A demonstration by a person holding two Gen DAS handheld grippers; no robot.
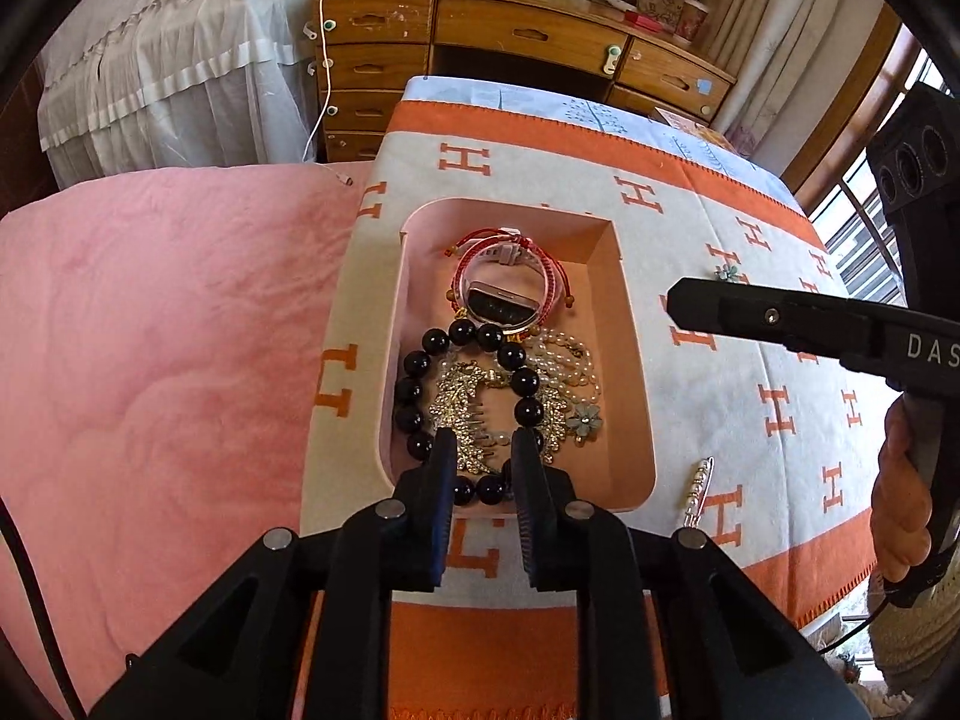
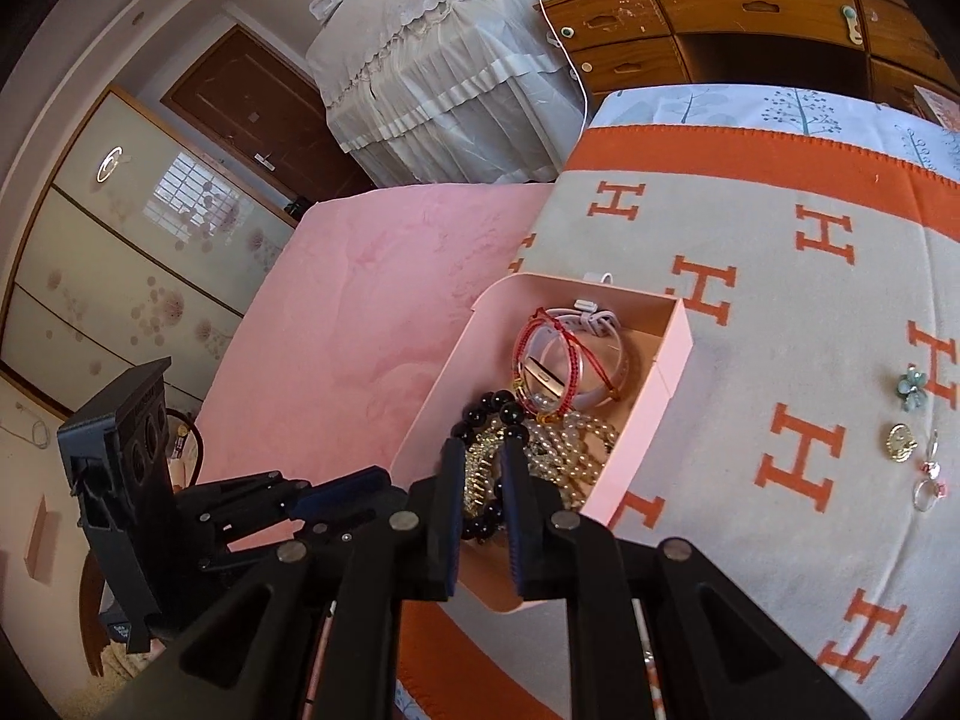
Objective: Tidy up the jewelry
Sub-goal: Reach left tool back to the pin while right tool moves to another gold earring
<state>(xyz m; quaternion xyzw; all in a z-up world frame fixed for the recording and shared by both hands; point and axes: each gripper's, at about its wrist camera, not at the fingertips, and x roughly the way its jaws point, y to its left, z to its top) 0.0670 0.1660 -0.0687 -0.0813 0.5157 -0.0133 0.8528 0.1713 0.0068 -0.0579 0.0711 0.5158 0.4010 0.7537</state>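
A pink jewelry box (image 1: 630,360) (image 2: 672,372) sits on the orange-and-grey H blanket. It holds a black bead bracelet (image 1: 414,372) (image 2: 480,414), a gold rhinestone comb (image 1: 465,402), pearls (image 1: 570,360), a red cord bracelet (image 1: 480,246) and a watch (image 1: 501,303). My left gripper (image 1: 482,441) is open over the box's near end, empty. My right gripper (image 2: 485,450) is open above the box's near edge, empty; it shows in the left wrist view (image 1: 678,300).
On the blanket right of the box lie a teal flower piece (image 2: 912,387) (image 1: 728,272), a gold pendant (image 2: 898,443), a ring (image 2: 927,489) and a pearl hair clip (image 1: 699,489). A pink bedspread (image 1: 150,330) lies left. A wooden dresser (image 1: 522,30) stands behind.
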